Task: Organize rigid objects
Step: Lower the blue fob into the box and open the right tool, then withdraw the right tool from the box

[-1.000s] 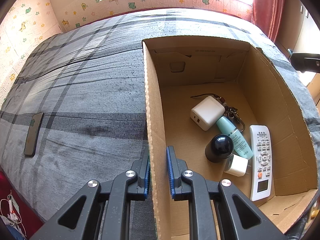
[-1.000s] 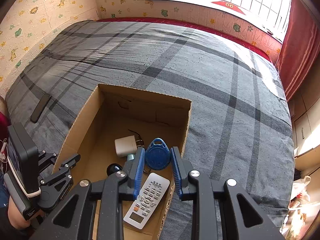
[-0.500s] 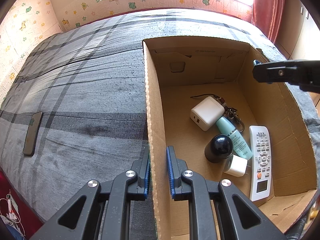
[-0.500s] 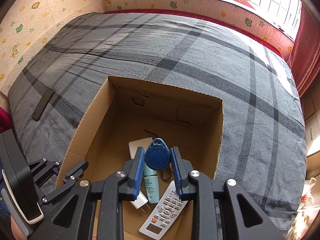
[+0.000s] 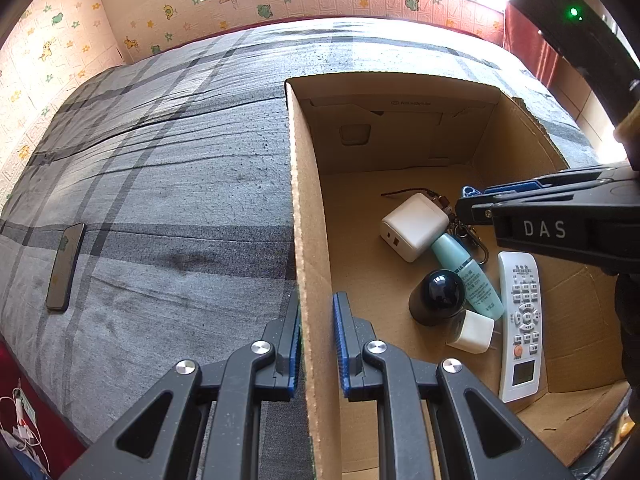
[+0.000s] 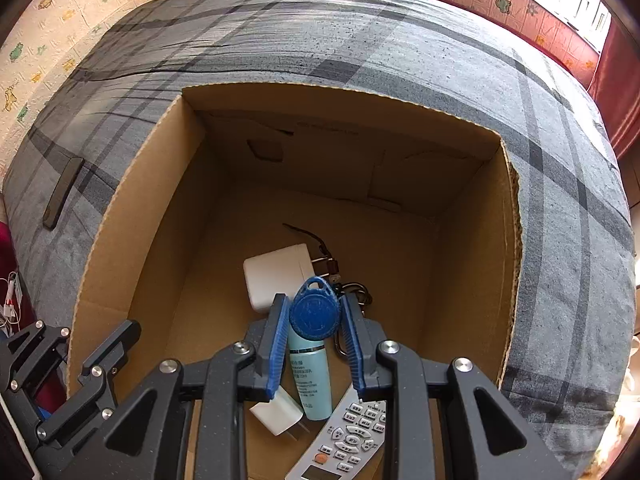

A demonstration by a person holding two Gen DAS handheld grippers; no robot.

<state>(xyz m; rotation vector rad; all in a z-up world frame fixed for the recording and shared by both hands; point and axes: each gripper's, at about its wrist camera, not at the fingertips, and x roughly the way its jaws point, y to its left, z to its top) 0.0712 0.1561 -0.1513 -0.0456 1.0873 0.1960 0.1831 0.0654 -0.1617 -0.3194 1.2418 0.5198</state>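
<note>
My right gripper (image 6: 314, 320) is shut on a blue key fob (image 6: 315, 312) and holds it inside the open cardboard box (image 6: 132, 208), above the items on its floor. It shows from the side in the left wrist view (image 5: 468, 204). My left gripper (image 5: 316, 320) is shut on the box's left wall (image 5: 308, 240). In the box lie a white charger (image 5: 414, 226), a teal bottle (image 5: 468, 272), a black round cap (image 5: 438, 296), a small white plug (image 5: 470, 332), a white remote (image 5: 520, 320) and a key ring (image 5: 472, 236).
The box stands on a bed with a grey plaid cover (image 5: 180, 184). A dark phone (image 5: 66, 264) lies on the cover to the left of the box. Patterned walls and a window stand behind the bed; a red curtain (image 5: 528, 52) hangs at the right.
My right gripper has moved forward and down into the box with the blue key fob. My left gripper has stayed clamped on the box wall.
</note>
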